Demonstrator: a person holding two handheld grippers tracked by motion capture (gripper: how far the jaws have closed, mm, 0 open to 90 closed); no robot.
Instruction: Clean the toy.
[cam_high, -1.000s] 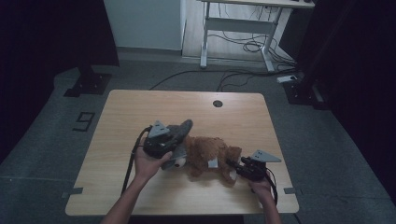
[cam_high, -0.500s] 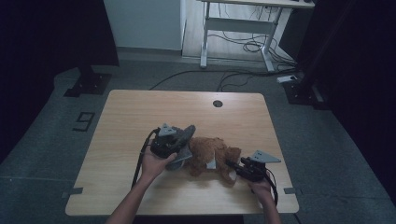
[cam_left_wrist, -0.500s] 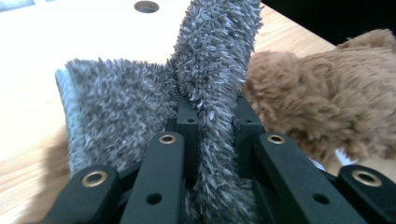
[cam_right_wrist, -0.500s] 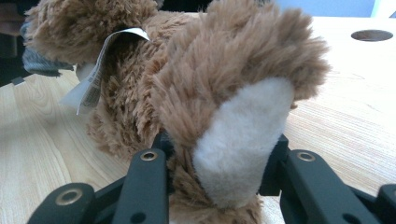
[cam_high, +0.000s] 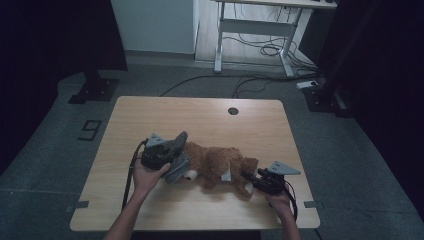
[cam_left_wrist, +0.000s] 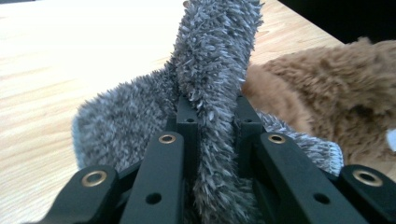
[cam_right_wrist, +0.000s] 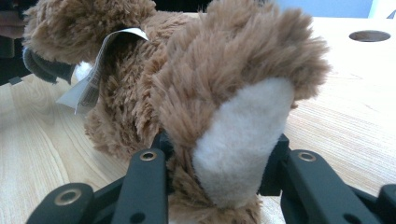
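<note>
Wooden table (cam_high: 210, 120) bears brown plush toy (cam_high: 220, 162), grey cloth (cam_high: 176, 165)

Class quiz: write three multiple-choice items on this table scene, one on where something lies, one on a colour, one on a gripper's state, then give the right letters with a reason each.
1. Where does the brown plush toy lie?
A. on the wooden table, between the two grippers
B. on the floor
C. on the far metal desk

2. What colour is the fuzzy cloth in the left gripper?
A. red
B. grey
C. yellow

3. What is the right gripper doing?
A. hanging open above the table
B. lying loose, unheld
C. clamped on the toy's pale-soled foot

Key: 1 A, the high view shows it on the tabletop; 2 B, the left gripper view shows grey pile; 3 C, the right gripper view shows the jaws pressing the foot.
</note>
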